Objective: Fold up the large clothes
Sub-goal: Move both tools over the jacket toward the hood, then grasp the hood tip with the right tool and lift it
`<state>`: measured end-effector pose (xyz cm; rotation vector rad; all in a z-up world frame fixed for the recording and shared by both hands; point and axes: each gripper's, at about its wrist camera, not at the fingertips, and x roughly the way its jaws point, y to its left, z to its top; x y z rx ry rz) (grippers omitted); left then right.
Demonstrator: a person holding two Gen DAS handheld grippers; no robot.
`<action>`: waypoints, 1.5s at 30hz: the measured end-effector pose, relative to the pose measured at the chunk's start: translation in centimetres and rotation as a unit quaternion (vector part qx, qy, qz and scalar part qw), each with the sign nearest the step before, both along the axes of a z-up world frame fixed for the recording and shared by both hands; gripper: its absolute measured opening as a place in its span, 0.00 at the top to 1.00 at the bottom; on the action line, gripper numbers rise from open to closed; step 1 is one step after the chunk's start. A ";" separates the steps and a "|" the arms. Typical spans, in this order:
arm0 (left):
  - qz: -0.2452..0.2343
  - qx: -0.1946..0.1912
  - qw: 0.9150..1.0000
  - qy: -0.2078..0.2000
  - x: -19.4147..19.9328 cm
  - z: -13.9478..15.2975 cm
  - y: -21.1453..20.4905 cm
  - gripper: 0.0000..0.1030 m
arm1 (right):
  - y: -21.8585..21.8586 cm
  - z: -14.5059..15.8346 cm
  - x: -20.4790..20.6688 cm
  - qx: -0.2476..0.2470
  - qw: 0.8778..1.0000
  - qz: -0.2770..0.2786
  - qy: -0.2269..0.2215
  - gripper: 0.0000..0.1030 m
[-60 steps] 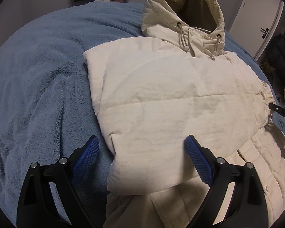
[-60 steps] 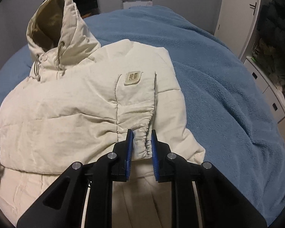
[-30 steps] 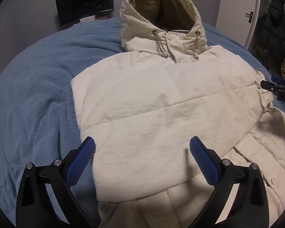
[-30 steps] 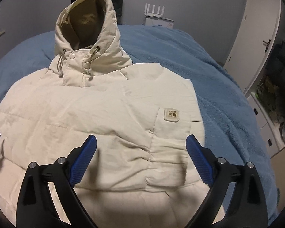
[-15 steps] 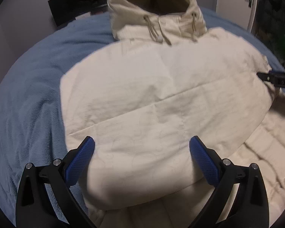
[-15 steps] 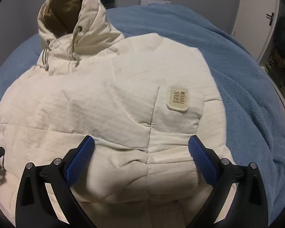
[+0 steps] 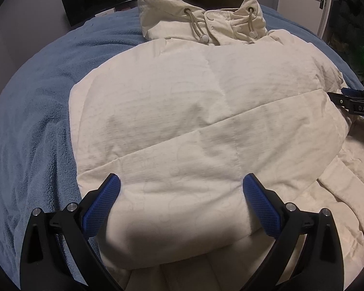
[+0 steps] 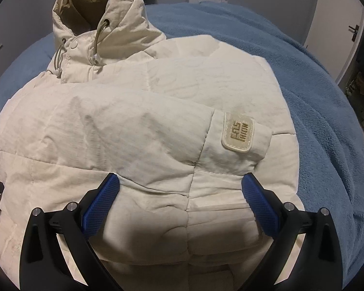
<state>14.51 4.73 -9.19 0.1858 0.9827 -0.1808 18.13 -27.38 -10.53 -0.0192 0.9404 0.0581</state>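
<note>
While your left claw (image 7: 180,195) and right claw (image 8: 179,194) are both gaping wide and gripping nothing, they are hovering over the near edge of the cream puffer jacket (image 7: 206,121). It is lying on the blue blanket (image 8: 327,101), sleeves lying across its chest, hood (image 8: 102,19) propping up at the far end.

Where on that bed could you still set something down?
Bare blue fleece blanket lies left of the cream hooded puffer jacket, and again on its right side, out to the bed edge. The middle is all jacket, with both open grippers over it.
</note>
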 end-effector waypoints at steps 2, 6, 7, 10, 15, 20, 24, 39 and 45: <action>0.000 0.001 1.000 -0.003 -0.1 -0.1 0.0 0.05 | -0.1 0.0 -0.2 0.000 1.000 0.000 -0.005 0.06; -0.002 0.004 1.000 -0.008 -0.1 -0.2 -0.1 0.05 | -0.4 0.2 -0.4 0.008 1.000 0.017 0.000 0.06; -0.002 0.005 1.000 -0.008 -0.1 -0.2 -0.2 0.05 | -0.5 0.4 -0.4 0.007 1.000 0.019 0.002 0.06; -0.001 0.018 1.000 -0.010 -0.1 0.3 -0.5 0.05 | -0.9 1.5 -0.6 0.030 1.000 0.008 -0.004 0.06; 0.012 0.045 0.998 -0.034 0.1 2.6 -1.1 0.06 | -1.8 4.8 -0.3 0.079 0.995 0.007 -0.056 0.06; 0.007 0.012 0.998 -0.054 3.1 6.2 -1.8 0.06 | -1.7 6.2 1.5 0.051 0.996 0.019 -0.074 0.06; 0.016 0.007 0.997 -0.071 7.3 8.5 -2.7 0.06 | -1.0 7.4 4.4 0.046 0.996 0.034 -0.074 0.06; 0.085 -0.026 0.994 -0.057 17.2 8.7 -1.0 0.06 | 7.5 11.6 19.8 0.050 0.993 0.070 -0.079 0.57; 0.087 -0.024 0.993 -0.078 17.5 9.6 0.4 0.06 | 8.7 12.1 18.6 0.023 0.986 0.109 -0.122 0.91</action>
